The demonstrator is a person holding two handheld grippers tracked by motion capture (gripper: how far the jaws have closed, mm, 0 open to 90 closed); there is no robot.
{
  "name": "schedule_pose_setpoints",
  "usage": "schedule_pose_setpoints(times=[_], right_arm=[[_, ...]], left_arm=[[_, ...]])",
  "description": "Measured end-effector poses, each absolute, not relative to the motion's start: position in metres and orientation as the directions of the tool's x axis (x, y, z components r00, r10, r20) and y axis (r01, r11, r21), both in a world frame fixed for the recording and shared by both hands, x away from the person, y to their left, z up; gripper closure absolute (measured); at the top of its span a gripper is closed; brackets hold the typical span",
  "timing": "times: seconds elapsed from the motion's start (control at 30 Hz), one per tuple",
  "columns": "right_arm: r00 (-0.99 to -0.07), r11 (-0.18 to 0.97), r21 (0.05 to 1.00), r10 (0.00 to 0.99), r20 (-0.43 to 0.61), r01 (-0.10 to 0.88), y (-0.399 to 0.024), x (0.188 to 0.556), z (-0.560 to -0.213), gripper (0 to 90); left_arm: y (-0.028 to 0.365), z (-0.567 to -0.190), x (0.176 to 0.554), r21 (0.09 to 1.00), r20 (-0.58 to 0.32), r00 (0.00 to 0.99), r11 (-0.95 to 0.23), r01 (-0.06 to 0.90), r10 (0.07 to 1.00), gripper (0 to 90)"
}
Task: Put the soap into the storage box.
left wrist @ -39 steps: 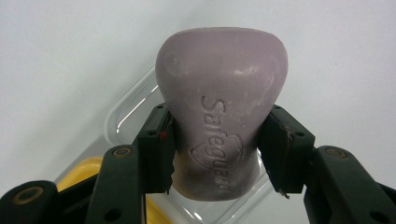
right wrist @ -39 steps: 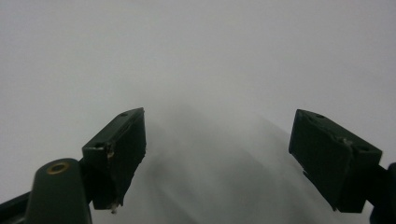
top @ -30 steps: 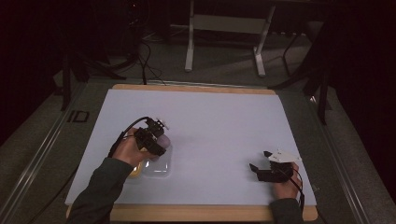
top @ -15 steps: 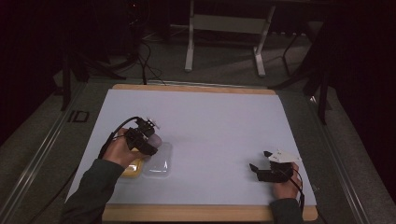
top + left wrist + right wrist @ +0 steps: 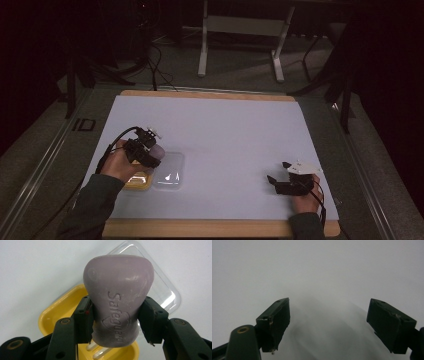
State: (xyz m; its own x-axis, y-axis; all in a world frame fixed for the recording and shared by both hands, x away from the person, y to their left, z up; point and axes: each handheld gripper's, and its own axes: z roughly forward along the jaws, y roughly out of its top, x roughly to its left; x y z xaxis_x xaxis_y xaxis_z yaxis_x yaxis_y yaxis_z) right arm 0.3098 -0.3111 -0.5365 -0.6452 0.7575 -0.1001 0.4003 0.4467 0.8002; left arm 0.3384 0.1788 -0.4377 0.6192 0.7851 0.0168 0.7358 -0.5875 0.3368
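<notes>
White table (image 5: 225,130); left gripper (image 5: 115,320) clamps soap bar (image 5: 118,297)

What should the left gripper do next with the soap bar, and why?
Probably lower it into the yellow soap dish. The left gripper is shut on the purple soap bar, held above the open dish, whose clear lid lies beside it on the white table. The right gripper rests open and apart, so it likely need not help.

High view: overhead, facing forward over the white-topped wooden table (image 5: 225,130); both gripper views: close, looking down at that table.
</notes>
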Motion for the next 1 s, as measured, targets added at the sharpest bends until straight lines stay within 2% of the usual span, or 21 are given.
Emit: schedule_pose_setpoints(times=[1.0], right_arm=[[-0.645,0.450,0.799,0.757,-0.105,0.398,-0.311,0.310,-0.537,18.5]], left_arm=[[0.216,-0.457,0.329,0.324,-0.025,0.539,-0.503,0.801,0.842,49.8]])
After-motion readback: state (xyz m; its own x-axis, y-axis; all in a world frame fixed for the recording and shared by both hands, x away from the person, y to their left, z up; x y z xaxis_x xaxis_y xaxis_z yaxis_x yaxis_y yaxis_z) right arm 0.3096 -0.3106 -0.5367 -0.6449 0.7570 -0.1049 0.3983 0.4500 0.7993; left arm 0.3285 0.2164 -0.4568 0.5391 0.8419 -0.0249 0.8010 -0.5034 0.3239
